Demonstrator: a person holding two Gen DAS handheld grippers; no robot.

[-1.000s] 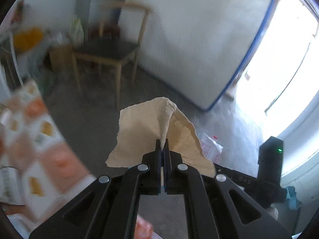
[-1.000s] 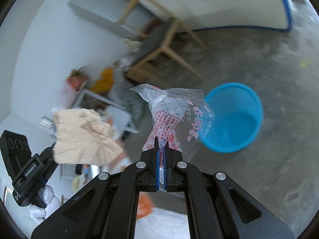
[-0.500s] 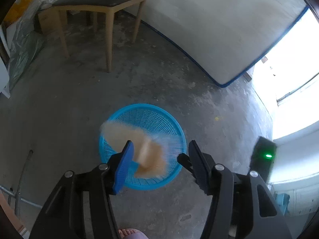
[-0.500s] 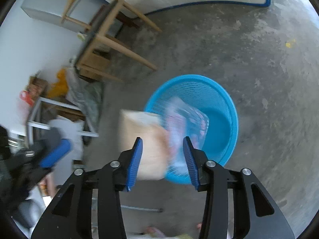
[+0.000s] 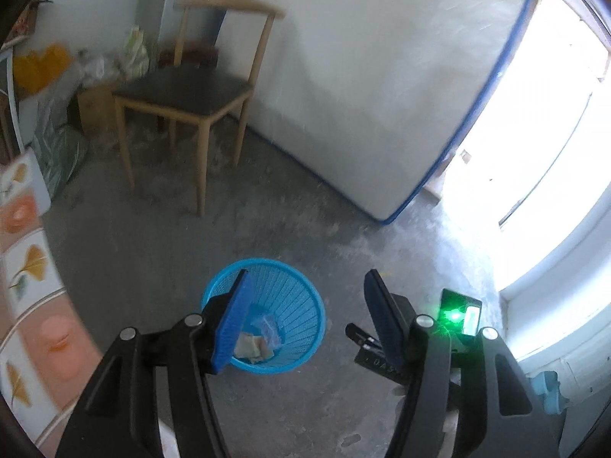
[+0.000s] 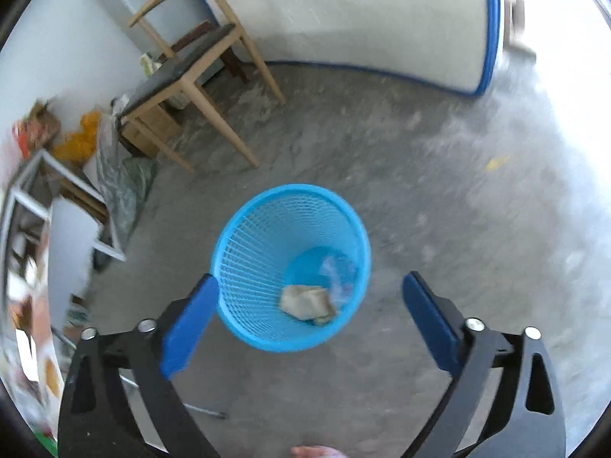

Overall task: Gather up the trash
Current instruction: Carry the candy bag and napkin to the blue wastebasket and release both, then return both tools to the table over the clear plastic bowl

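A blue mesh wastebasket point(image 5: 301, 294) point(image 6: 263, 252) stands on the concrete floor below both grippers. A crumpled tan paper point(image 5: 250, 345) point(image 6: 305, 301) and a clear plastic wrapper point(image 5: 269, 328) point(image 6: 338, 271) lie on its bottom. My left gripper point(image 5: 305, 320) is open and empty, held above the basket. My right gripper point(image 6: 309, 309) is open and empty, with the basket between its blue pads. The right gripper's body with a green light point(image 5: 456, 315) shows in the left wrist view.
A wooden chair point(image 5: 191, 91) point(image 6: 183, 72) stands by the wall. A white mattress with blue edging point(image 5: 362, 76) point(image 6: 362, 11) leans behind it. Bags and clutter point(image 5: 49, 76) point(image 6: 76, 141) sit at the left, a patterned tablecloth edge point(image 5: 26, 286) nearest. A bright doorway point(image 5: 542, 152) is at the right.
Both grippers let go: the tan paper and the plastic wrapper fell into the blue basket and now lie on its bottom. Both sets of jaws have opened wider and the views have tilted up.
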